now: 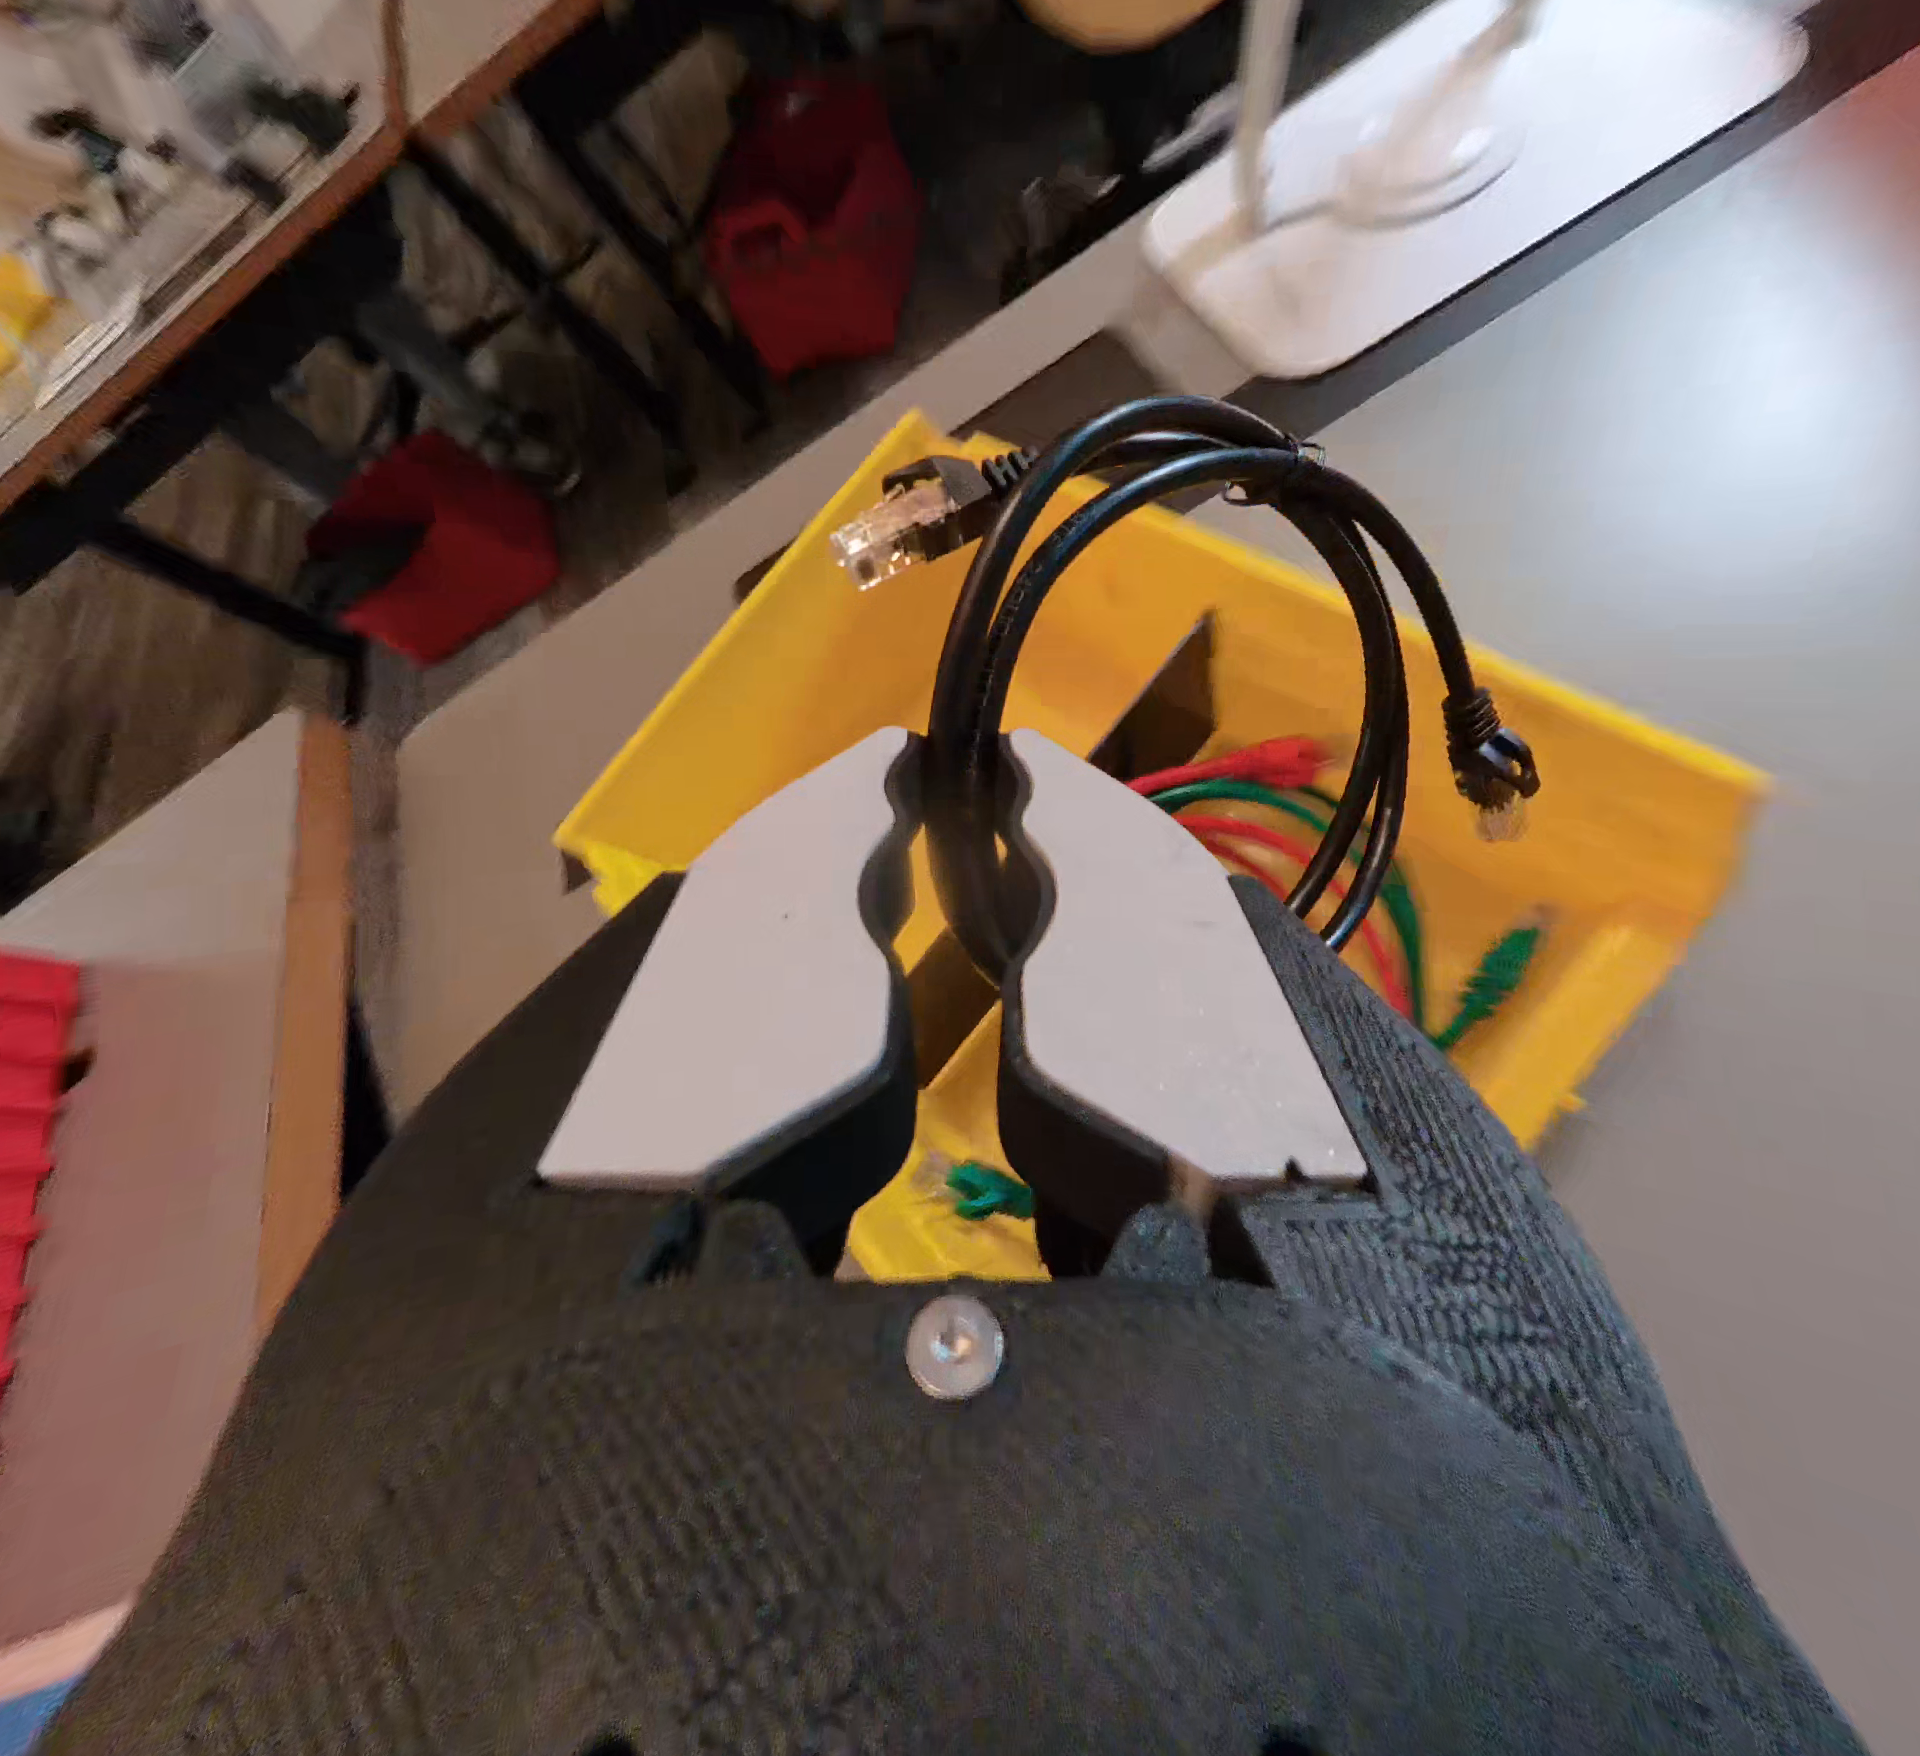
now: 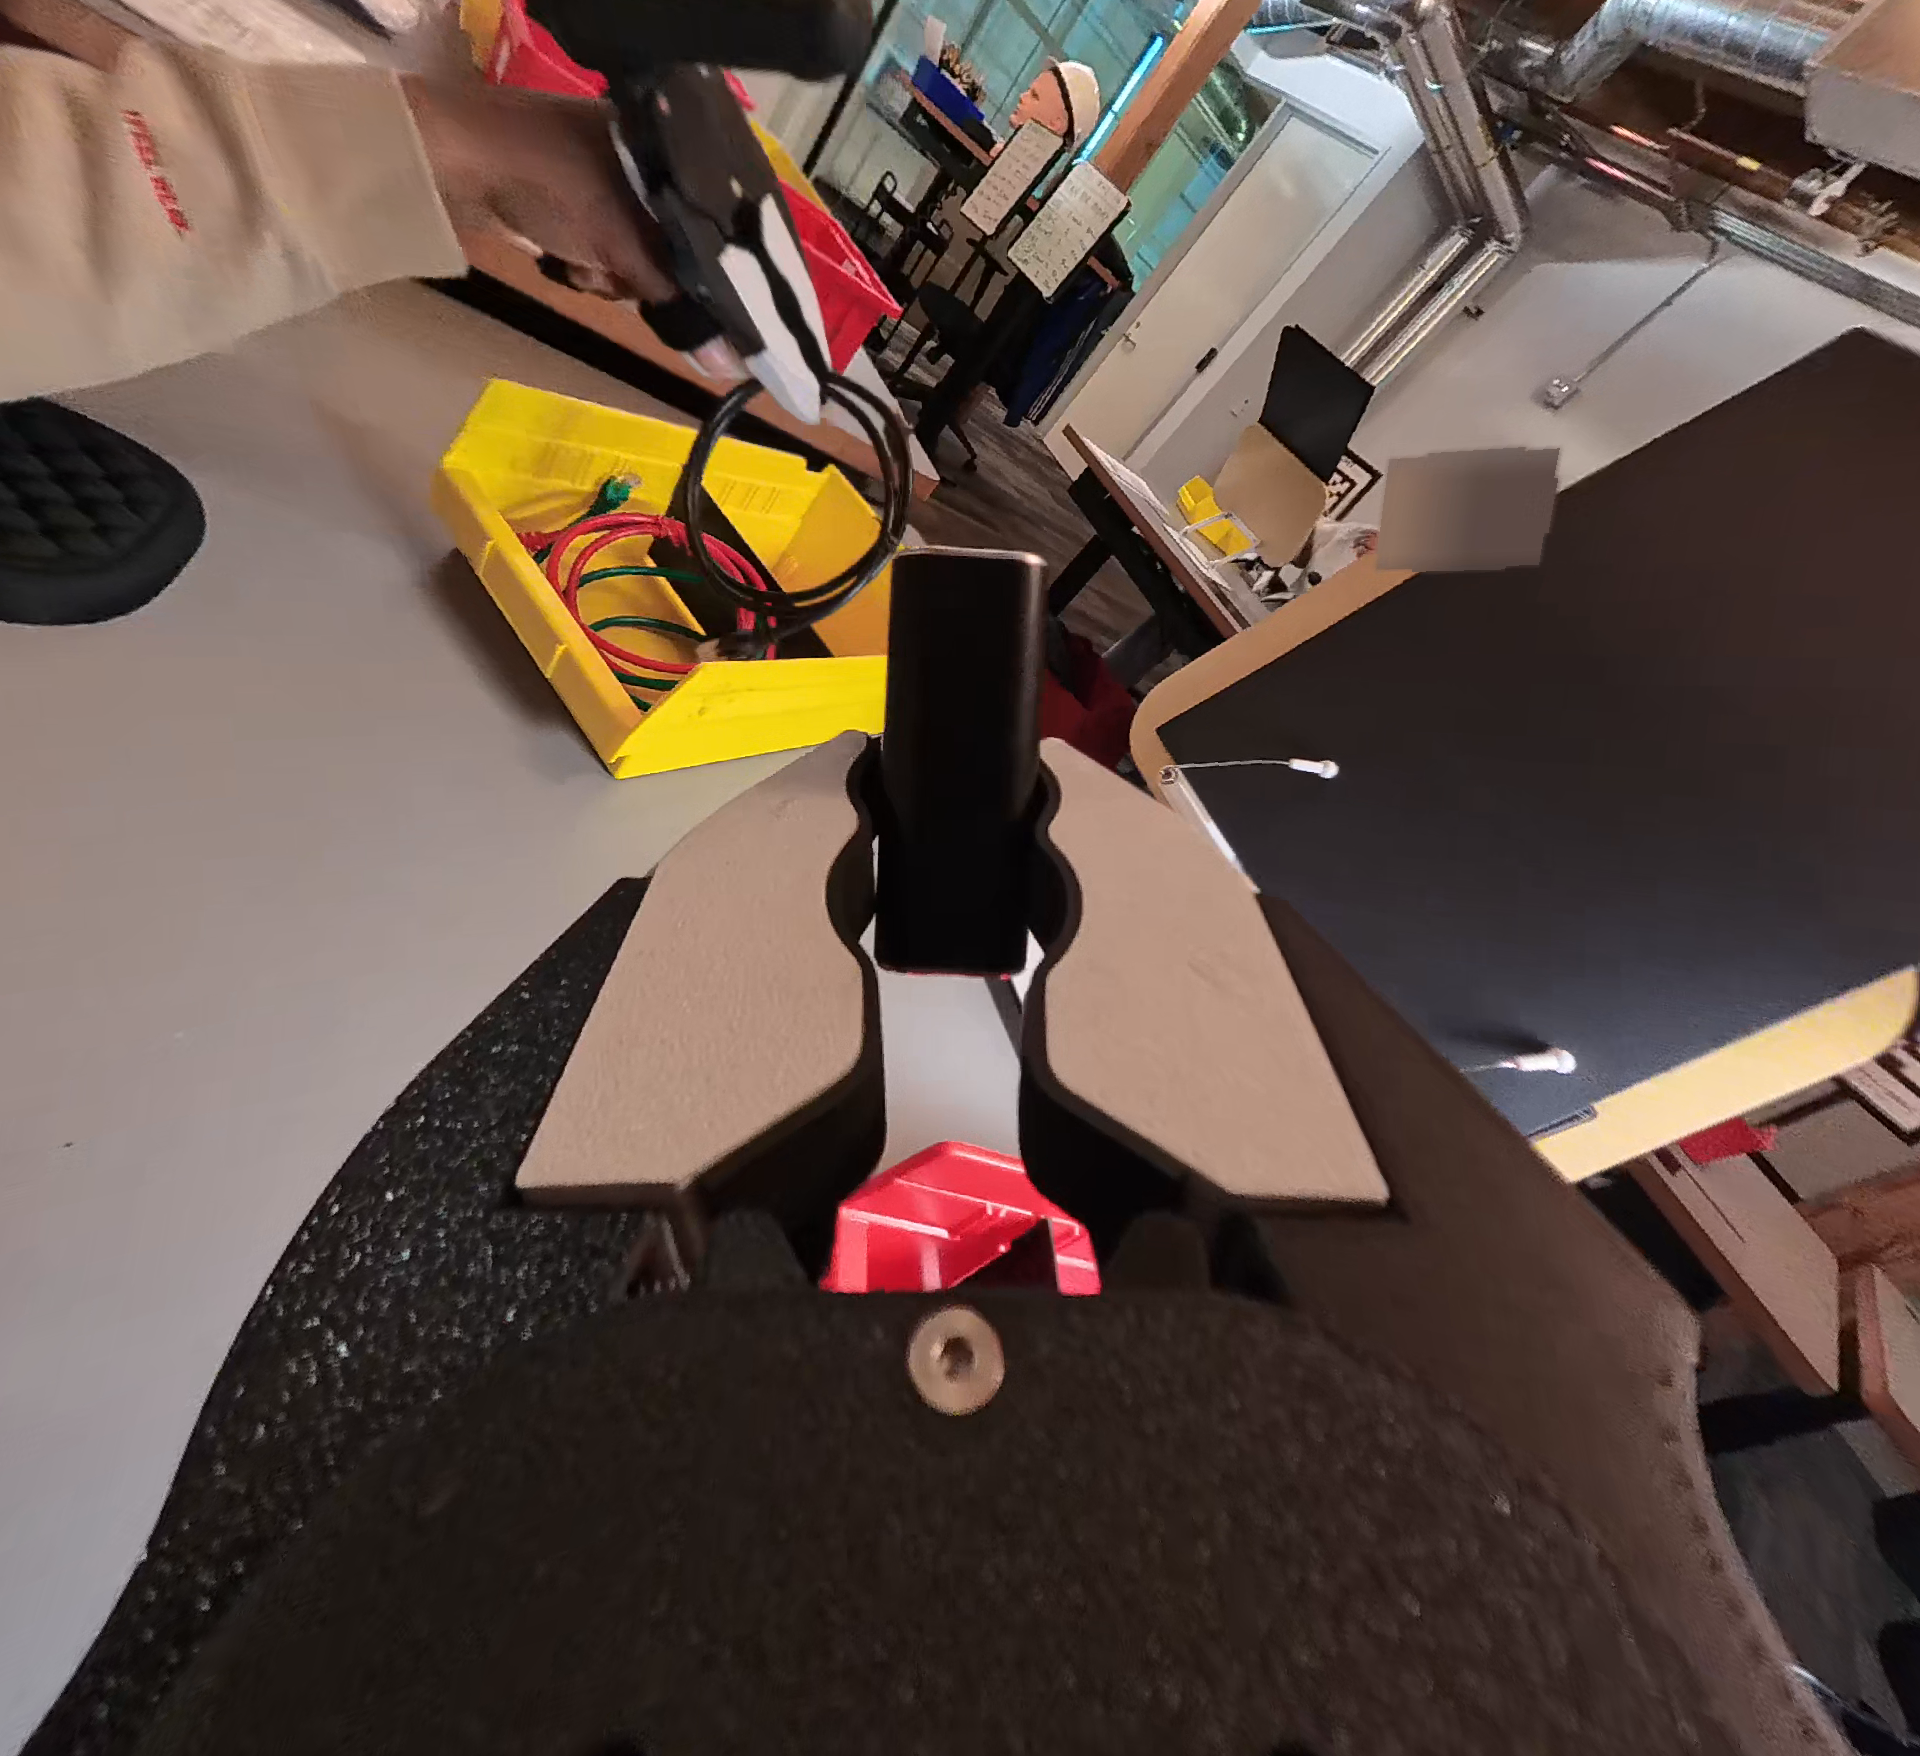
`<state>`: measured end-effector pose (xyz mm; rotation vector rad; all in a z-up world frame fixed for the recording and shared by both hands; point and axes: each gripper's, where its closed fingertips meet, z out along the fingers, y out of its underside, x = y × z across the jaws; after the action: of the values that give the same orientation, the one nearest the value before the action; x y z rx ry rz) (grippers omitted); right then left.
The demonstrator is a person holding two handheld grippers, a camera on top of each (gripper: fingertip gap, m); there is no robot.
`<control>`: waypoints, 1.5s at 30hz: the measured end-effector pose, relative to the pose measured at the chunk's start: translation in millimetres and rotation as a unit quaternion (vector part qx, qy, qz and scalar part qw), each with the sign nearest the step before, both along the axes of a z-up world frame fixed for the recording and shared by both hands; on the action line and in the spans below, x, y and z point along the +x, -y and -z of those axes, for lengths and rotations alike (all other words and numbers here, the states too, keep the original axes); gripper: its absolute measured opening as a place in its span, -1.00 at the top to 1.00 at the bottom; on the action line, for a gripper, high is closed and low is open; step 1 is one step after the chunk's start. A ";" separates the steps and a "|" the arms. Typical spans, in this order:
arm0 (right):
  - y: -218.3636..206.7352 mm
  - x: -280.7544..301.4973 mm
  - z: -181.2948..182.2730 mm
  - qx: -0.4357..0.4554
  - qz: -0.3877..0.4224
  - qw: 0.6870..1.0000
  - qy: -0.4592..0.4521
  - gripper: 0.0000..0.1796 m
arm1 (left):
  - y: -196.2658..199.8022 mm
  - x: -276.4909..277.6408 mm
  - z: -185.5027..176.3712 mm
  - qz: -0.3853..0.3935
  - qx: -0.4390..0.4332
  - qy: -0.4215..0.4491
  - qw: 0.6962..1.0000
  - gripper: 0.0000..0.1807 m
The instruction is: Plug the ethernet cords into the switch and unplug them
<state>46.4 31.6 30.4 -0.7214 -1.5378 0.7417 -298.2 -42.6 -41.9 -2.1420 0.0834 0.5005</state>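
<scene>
**Cord in one claw, switch in the other**

My left claw (image 1: 956, 833) pinches the coiled black cord (image 1: 1174, 667) above the yellow bin (image 1: 790, 657) near the desk's far edge. It's light and floppy; I'd regrip behind the clear plug (image 1: 894, 537). My right claw (image 2: 956, 859) clamps the rigid black switch (image 2: 961, 730).

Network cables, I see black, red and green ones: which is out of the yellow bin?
The black coiled network cable: the left gripper holds it up above the yellow plastic bin, while the red and green cables lie inside.

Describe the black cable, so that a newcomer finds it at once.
Find the yellow bin on the grey table. Above it, the left gripper pinches a coiled black cable. Unlike the red and green cables in the bin, it is lifted and tied.
</scene>
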 end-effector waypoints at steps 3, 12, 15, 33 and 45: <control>-5.7 7.7 -8.0 -0.009 0.005 1.000 -0.014 0.72 | -5.0 61.8 -19.5 0.128 0.029 0.068 0.989 0.86; -14.6 15.9 -9.9 -0.012 0.016 1.000 -0.010 0.72 | -24.5 237.4 68.2 0.437 -0.153 0.152 0.873 0.86; -16.6 15.4 -6.8 -0.007 0.020 1.000 -0.002 0.72 | -18.1 261.8 113.2 0.470 -0.240 0.130 0.840 0.86; -27.0 15.7 -4.9 -0.014 0.033 0.999 -0.005 0.72 | -80.3 239.1 53.7 0.380 0.015 0.082 0.921 0.86; -29.2 17.1 -4.0 -0.009 0.039 0.999 0.001 0.72 | -11.9 223.1 135.7 0.346 -0.336 0.084 0.872 0.65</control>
<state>63.6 60.8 34.4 -0.7901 -1.4981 0.6979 -75.1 -30.6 -177.6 -2.5873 1.0182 -0.1815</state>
